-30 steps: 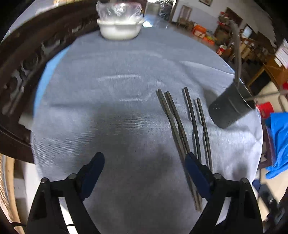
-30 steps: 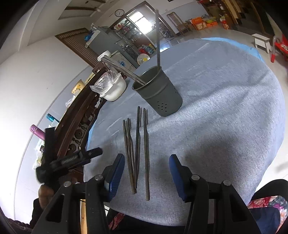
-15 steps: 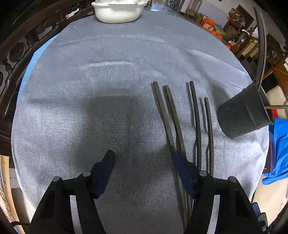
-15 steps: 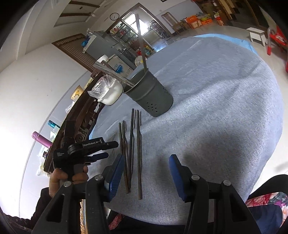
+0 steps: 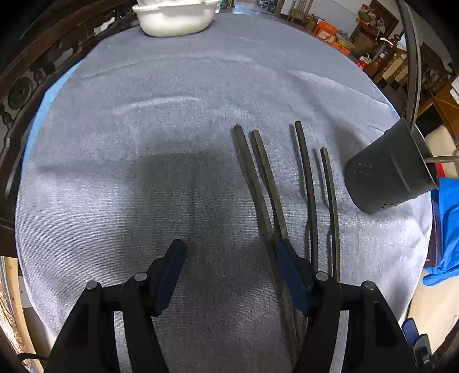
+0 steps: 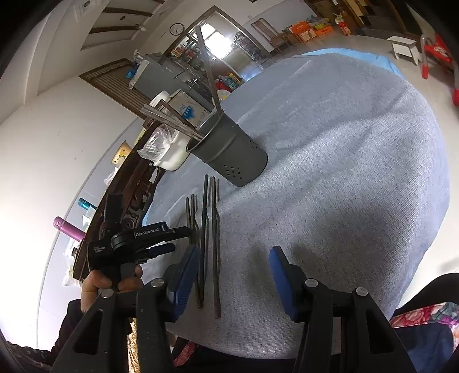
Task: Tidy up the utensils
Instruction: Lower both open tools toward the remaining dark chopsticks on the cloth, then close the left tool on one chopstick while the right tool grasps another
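Several dark chopsticks (image 5: 266,186) lie side by side on the grey tablecloth (image 5: 143,129); in the right wrist view they (image 6: 213,229) lie in front of me. A dark grey perforated utensil holder (image 5: 387,175) stands right of them with chopsticks in it; it also shows in the right wrist view (image 6: 232,155). My left gripper (image 5: 229,252) is open and empty just above the cloth, its right finger over the near ends of the chopsticks. My right gripper (image 6: 233,264) is open and empty, with the chopsticks' near ends between its fingers. The left gripper also shows in the right wrist view (image 6: 172,238).
A white bowl (image 5: 175,17) with a plastic bag stands at the far edge, next to a carved dark wood rail (image 5: 23,86). A blue cloth (image 5: 447,229) lies beyond the table's right edge. The table edge is close below the right gripper.
My left gripper has moved forward and down toward the chopsticks' near ends. My right gripper has shifted so the chopsticks sit nearer its left finger. Both stay open.
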Demonstrator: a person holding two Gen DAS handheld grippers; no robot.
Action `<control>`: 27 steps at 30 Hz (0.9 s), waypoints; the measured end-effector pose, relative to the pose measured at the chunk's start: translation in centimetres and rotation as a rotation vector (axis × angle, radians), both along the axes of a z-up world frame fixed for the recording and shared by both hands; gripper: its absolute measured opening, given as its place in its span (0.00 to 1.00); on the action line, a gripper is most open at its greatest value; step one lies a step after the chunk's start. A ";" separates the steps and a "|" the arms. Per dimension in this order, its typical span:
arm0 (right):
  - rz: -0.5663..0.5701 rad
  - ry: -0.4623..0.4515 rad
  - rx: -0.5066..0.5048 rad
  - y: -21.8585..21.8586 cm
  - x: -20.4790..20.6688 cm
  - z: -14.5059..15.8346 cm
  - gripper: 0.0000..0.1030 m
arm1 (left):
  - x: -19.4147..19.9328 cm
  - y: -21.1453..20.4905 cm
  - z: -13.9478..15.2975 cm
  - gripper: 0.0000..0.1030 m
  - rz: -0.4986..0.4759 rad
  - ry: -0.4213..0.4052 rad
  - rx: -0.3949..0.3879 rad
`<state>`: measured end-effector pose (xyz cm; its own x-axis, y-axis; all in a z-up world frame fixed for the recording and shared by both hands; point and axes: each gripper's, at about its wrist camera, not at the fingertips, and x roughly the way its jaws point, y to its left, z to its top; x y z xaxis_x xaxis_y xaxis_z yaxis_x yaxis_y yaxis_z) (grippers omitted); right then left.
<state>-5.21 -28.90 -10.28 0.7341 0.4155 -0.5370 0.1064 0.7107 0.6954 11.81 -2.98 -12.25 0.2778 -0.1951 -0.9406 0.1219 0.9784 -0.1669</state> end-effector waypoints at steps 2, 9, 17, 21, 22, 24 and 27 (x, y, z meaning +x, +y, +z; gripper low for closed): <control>0.003 0.003 0.002 0.0 -0.1 0.0 0.54 | 0.1 -0.7 0.1 0.65 -0.015 0.001 0.020; -0.010 0.004 -0.009 -0.3 -0.4 0.2 0.54 | 1.1 -1.6 0.0 0.54 -0.035 -0.012 0.049; 0.043 0.034 -0.088 2.5 2.3 0.7 0.38 | 0.8 -3.3 0.9 0.21 -0.159 -0.049 0.091; 0.109 0.077 -0.165 4.8 5.9 0.3 0.36 | 0.5 -2.5 1.2 0.15 -0.275 -0.019 0.028; 0.128 0.110 -0.187 5.6 7.2 0.0 0.36 | 0.1 -2.1 1.2 0.15 -0.306 -0.012 0.020; 0.152 0.151 -0.192 6.4 8.7 -0.7 0.36 | 0.0 -1.7 1.3 0.15 -0.366 0.002 0.004; 0.172 0.216 -0.224 7.9 10.6 -1.8 0.36 | -0.1 -0.7 1.3 0.15 -0.434 0.022 -0.024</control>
<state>5.37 -21.04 -12.10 0.5234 0.3776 -0.7639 0.1000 0.8630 0.4951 11.71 -3.72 -10.90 0.1446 -0.3112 -0.9393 0.5173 0.8330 -0.1964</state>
